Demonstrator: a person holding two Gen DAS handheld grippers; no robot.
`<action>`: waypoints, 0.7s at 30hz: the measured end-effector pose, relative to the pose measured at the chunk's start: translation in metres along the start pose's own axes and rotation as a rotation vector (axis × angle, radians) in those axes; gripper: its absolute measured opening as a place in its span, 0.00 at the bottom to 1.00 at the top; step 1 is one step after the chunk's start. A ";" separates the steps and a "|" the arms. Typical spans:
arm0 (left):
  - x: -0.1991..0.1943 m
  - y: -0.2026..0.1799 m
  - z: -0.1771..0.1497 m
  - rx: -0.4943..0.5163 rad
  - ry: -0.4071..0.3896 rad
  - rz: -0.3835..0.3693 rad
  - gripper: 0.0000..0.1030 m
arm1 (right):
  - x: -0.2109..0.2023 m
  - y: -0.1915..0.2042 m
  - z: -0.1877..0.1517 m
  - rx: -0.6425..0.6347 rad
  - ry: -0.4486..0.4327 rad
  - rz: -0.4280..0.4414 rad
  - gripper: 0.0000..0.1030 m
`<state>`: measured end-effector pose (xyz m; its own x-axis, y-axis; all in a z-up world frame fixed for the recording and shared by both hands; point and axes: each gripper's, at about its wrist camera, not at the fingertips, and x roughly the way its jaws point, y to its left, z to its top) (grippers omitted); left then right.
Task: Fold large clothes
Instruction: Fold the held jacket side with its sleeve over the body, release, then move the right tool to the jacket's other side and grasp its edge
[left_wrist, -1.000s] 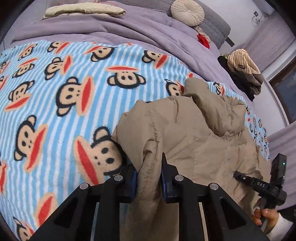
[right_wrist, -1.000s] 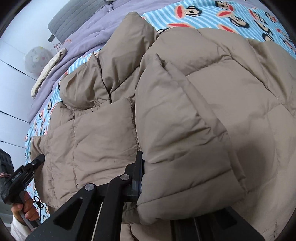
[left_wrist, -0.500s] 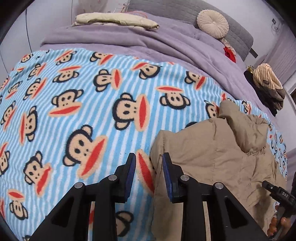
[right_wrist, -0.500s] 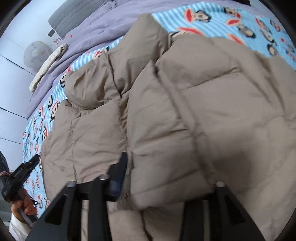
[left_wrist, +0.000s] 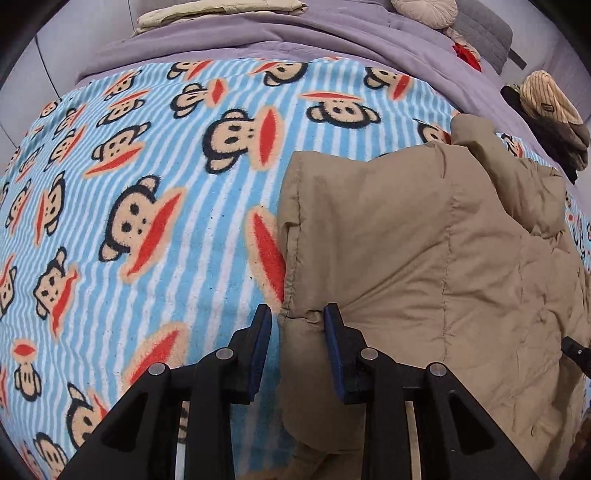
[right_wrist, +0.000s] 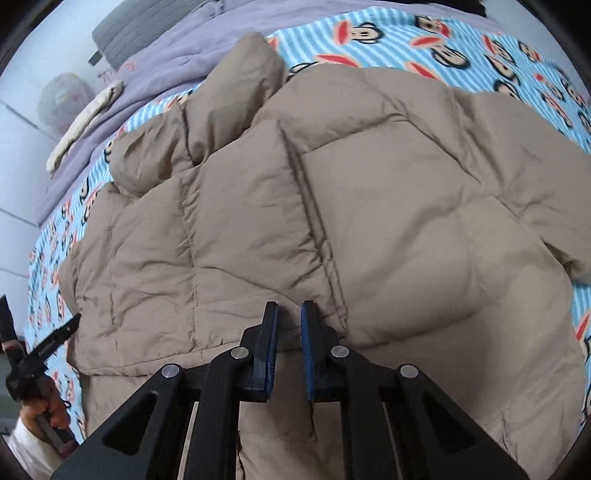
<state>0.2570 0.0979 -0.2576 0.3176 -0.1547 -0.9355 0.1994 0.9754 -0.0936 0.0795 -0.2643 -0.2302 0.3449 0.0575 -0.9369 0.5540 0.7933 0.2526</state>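
Observation:
A tan quilted puffer jacket (left_wrist: 424, 251) lies on the blue striped monkey-print blanket (left_wrist: 147, 206); it fills the right wrist view (right_wrist: 332, 206), folded over itself. My left gripper (left_wrist: 297, 314) is open, its jaws standing either side of the jacket's left hem edge without pinching it. My right gripper (right_wrist: 289, 310) is open with a narrow gap, just above the jacket's near fold, holding nothing. The left gripper also shows at the lower left of the right wrist view (right_wrist: 44, 347).
A purple duvet (left_wrist: 332, 37) covers the far end of the bed, with a cream folded cloth (left_wrist: 221, 11) and a round cushion (left_wrist: 424, 11). A pile of dark clothes with a striped hat (left_wrist: 546, 110) sits at the right edge.
Both grippers let go of the jacket: the left opened and drew back to the hem edge, the right released the folded panel, which now lies flat on the jacket.

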 end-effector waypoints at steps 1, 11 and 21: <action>-0.005 -0.001 0.000 0.013 0.002 0.016 0.31 | -0.006 -0.006 0.000 0.014 -0.005 -0.024 0.12; -0.079 -0.044 -0.037 0.103 -0.003 -0.007 0.31 | -0.060 -0.046 -0.030 0.092 0.038 0.036 0.16; -0.128 -0.109 -0.083 0.218 -0.023 -0.021 1.00 | -0.087 -0.055 -0.073 0.153 0.054 0.109 0.16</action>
<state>0.1173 0.0248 -0.1560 0.3314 -0.1807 -0.9260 0.4014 0.9153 -0.0350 -0.0367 -0.2683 -0.1798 0.3703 0.1736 -0.9126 0.6260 0.6792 0.3832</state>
